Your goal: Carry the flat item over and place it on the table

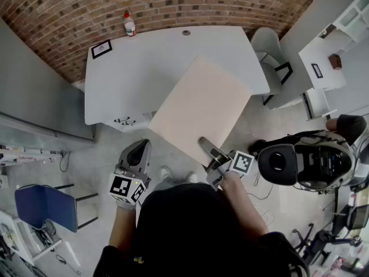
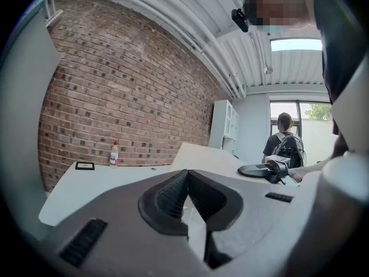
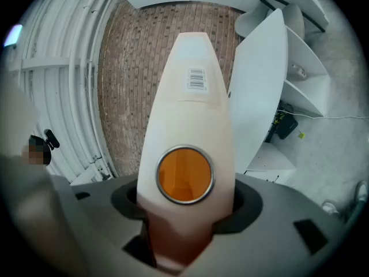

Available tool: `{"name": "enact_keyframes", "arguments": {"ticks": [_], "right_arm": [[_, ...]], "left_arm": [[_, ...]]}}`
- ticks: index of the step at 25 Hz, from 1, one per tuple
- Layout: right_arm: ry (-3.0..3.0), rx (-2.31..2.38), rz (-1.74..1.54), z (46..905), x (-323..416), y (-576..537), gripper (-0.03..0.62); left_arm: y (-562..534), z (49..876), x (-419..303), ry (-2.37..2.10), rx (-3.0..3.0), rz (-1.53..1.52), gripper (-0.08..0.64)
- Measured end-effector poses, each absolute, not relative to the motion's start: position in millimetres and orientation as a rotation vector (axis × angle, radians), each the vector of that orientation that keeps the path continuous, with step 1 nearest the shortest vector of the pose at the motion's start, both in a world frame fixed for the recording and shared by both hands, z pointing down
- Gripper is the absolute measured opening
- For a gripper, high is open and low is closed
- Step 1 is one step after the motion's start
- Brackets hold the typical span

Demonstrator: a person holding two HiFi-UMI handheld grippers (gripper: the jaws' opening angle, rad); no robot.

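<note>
Right tool (image 1: pixel 208 147) pinches smooth flat beige board (image 1: pixel 199 103); left tool (image 1: pixel 139 150) pressed together.

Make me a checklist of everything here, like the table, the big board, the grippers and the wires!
Surface: white table, mostly bare.
Job's things: beige flat board, tilted, its far end over the table's near edge.
Clutter: bottle and small black frame, both at the table's far side.
Grippers: right gripper shut on the board's near edge; left gripper shut, empty.
Cables: thin cable on the floor.
Surroundings: brick wall, blue chair, grey chair, person with backpack.
</note>
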State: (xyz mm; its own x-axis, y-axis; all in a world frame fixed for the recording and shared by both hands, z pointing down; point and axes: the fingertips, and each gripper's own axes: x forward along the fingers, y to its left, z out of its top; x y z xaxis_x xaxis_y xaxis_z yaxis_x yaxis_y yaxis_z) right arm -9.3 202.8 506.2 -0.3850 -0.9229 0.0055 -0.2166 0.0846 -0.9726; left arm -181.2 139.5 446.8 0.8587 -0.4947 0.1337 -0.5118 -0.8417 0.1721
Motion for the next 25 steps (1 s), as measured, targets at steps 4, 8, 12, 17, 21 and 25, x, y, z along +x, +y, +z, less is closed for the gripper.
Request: {"name": "enact_keyframes", "arguments": {"ticks": [4,8,12,17,21,25], "right_arm": [[1.671,-1.15,-1.346,506,-19,198,0.279],[1.663,-1.178,-1.345,511,-30,188,0.279],[1.658,-1.176,-1.335,510,-41,177,0.285],[1.648,-1.215,-1.337,520,-46,156,0.285],[1.631,-1.191,-1.367,529,-41,138,0.285],[1.615,-1.184,-1.408,542,-26,118,0.285]], "left_arm": [[135,449,-194,-0.757,2.83,0.134,0.005],[125,451,-208,-0.737,2.855,0.133,0.004],[116,457,-218,-0.699,2.851,0.121,0.003],[104,471,-228,-0.69,2.862,0.171,0.005],[91,478,-227,-0.707,2.846,0.187,0.004],[72,485,-214,-0.741,2.831,0.207,0.004]]}}
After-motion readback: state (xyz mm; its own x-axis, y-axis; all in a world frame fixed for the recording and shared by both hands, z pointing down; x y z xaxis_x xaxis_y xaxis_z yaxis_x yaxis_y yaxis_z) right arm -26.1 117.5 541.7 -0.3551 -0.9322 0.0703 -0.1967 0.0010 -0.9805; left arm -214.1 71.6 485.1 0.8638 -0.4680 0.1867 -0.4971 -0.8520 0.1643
